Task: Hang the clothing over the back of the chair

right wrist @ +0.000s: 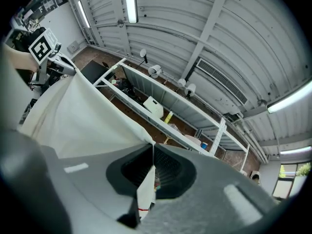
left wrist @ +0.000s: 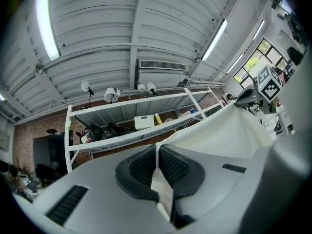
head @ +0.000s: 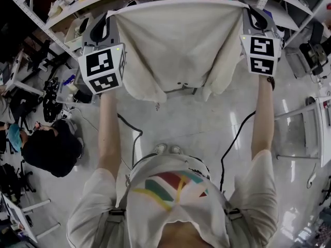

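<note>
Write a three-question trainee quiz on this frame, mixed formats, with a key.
1. True or false: the left gripper is open and empty.
2. Multiple choice: how is the cream garment held?
A) bunched in one gripper
B) spread between both grippers by its top edge
C) dropped, held by neither
3. Fill in: the right gripper has its jaws shut on the ____.

Key
1. False: its jaws are shut on the cream garment.
2. B
3. cream garment
</note>
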A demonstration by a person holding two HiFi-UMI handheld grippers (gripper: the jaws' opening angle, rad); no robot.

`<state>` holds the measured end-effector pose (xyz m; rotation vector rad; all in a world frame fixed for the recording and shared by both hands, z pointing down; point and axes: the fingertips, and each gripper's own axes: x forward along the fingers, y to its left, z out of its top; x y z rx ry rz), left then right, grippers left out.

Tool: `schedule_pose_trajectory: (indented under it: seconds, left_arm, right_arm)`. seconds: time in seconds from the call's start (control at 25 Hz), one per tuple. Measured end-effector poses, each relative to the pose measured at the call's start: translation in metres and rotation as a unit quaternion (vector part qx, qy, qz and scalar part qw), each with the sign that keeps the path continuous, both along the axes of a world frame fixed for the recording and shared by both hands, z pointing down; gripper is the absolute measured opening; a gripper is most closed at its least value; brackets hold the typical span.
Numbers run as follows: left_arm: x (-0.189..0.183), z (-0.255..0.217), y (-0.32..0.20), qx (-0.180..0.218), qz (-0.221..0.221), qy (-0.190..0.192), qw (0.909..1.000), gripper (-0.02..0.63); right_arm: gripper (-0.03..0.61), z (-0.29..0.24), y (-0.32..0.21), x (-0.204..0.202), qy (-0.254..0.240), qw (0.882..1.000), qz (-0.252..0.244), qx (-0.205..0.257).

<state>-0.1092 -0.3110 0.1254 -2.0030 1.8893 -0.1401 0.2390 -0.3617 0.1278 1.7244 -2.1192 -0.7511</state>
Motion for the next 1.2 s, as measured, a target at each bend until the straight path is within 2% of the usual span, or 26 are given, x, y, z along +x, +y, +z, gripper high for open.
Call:
schedule_pose_trajectory:
  seconds: [0.28, 0.48, 0.76, 1.2]
  left_arm:
    - [0.005, -0.016, 0.015, 0.023, 0.013, 0.005, 0.9996, 0.015]
    - [0.003, -0.015, 0.023, 0.022, 0.018, 0.006, 0.9996, 0.015]
    - [0.000, -0.002, 0.028, 0.004, 0.016, -0.006, 0.9998, 0.015]
    - [-0.007, 0.058, 0.013, -0.060, 0.009, -0.028, 0.9978, 0.015]
  right_arm:
    - [0.011, -0.026, 0.038, 0.007, -0.006, 1.000, 0.008, 0.024]
    - [0.009, -0.033, 0.056, 0.005, -0.005, 0.999, 0.014, 0.033]
    - [0.011, -0.018, 0.051, 0.003, 0.010, 1.000, 0.027, 0.014]
    - [0.011, 0.041, 0.016, -0.006, 0.008, 0.998, 0.026, -0.057]
